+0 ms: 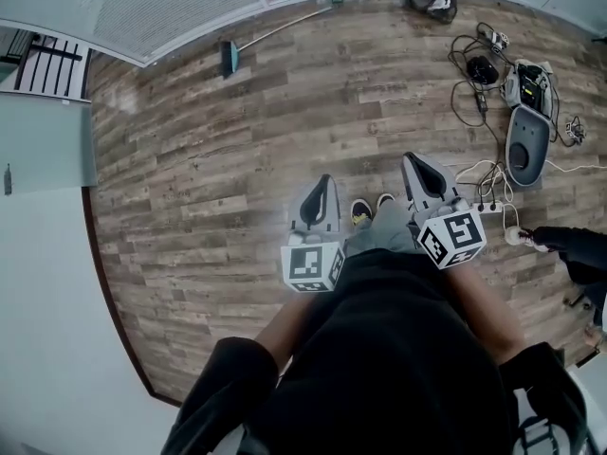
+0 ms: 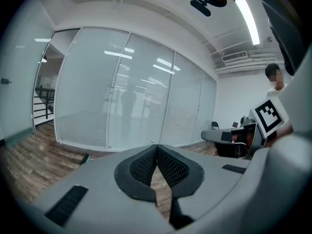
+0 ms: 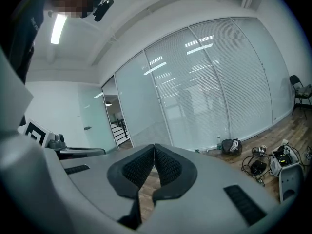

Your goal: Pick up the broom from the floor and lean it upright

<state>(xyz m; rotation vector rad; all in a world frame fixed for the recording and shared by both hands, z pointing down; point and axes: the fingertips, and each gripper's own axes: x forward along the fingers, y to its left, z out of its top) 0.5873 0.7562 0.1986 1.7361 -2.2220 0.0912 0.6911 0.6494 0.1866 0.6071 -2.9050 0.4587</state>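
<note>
We are holding left gripper (image 1: 321,197) and right gripper (image 1: 424,178) pinched closed, empty. Thin grey-handled, teal-headed broom (image 1: 277,30) lying on wooden plank floor (image 1: 237,159) at 11 o'clock, beside glass wall (image 1: 161,3). We are judging it light, stiff, handle slick; planning mid-handle grip.

no readable text, labels or numbers anywhere

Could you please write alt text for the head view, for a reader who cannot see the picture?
A teal-headed broom with a long thin handle lies on the wooden plank floor beside the glass wall, far ahead of the person. The left tongs and right tongs, both shut and empty, point forward. At the right lie tangled black cables.
</note>
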